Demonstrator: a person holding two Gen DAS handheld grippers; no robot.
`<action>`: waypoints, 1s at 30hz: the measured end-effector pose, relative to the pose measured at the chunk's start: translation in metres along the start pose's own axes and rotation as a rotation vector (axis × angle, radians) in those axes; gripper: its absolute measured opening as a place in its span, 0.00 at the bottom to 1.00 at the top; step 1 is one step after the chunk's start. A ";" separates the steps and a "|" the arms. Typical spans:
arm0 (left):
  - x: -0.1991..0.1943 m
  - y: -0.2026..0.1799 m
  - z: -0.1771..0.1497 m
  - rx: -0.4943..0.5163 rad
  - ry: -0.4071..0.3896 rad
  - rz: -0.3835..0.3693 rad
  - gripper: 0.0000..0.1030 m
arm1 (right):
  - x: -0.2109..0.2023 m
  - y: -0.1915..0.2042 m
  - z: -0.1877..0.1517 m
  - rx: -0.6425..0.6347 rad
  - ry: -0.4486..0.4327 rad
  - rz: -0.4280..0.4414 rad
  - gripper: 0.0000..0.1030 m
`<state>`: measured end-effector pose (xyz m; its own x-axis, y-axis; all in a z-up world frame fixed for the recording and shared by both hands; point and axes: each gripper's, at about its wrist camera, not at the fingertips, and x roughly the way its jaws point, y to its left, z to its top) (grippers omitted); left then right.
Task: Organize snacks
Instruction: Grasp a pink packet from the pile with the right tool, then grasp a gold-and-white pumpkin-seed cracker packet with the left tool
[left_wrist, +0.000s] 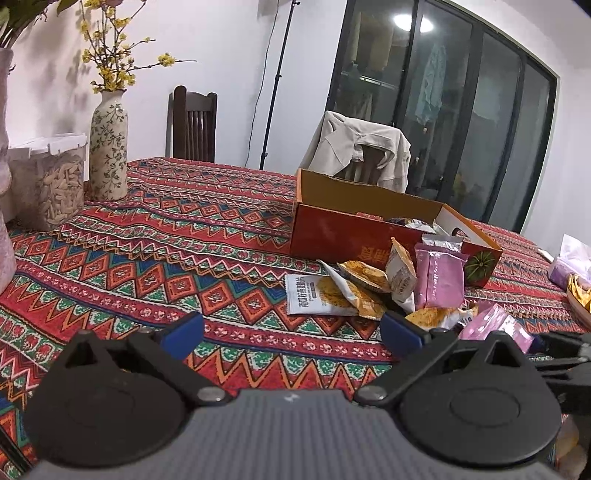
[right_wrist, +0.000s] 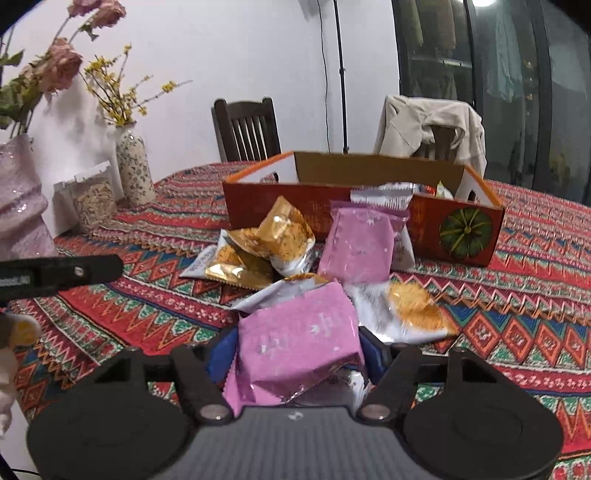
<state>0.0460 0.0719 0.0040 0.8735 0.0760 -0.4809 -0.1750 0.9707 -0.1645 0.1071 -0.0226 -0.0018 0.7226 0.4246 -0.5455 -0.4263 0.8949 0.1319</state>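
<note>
A red cardboard box (left_wrist: 332, 229) (right_wrist: 424, 225) stands open on the patterned tablecloth with a few packets inside. In front of it lies a pile of snack packets (left_wrist: 354, 288) (right_wrist: 266, 240), gold, white and pink. My right gripper (right_wrist: 297, 354) is shut on a pink snack packet (right_wrist: 303, 332), its blue pads pressing both sides at the near edge of the pile. The same pink packet (left_wrist: 495, 325) shows at the right of the left wrist view. My left gripper (left_wrist: 291, 332) stands open over bare cloth, left of the pile, with nothing between its fingers.
A floral vase (left_wrist: 109, 155) and a clear container of seeds (left_wrist: 55, 184) stand at the table's far left, with a pink vase (right_wrist: 18, 199) nearer. Two chairs stand behind the table, one (left_wrist: 362, 147) draped with a beige jacket. A tissue pack (left_wrist: 570, 258) lies far right.
</note>
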 end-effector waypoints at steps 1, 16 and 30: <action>0.001 -0.002 0.000 0.003 0.003 0.000 1.00 | -0.004 -0.001 0.001 0.001 -0.012 0.002 0.65; 0.039 -0.062 0.007 0.138 0.079 -0.059 1.00 | -0.026 -0.076 0.018 0.106 -0.114 -0.109 0.65; 0.093 -0.120 0.004 0.253 0.192 -0.074 1.00 | -0.003 -0.119 0.008 0.193 -0.076 -0.109 0.65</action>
<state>0.1500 -0.0371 -0.0175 0.7736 -0.0183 -0.6334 0.0259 0.9997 0.0028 0.1598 -0.1291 -0.0096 0.8005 0.3263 -0.5027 -0.2365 0.9427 0.2353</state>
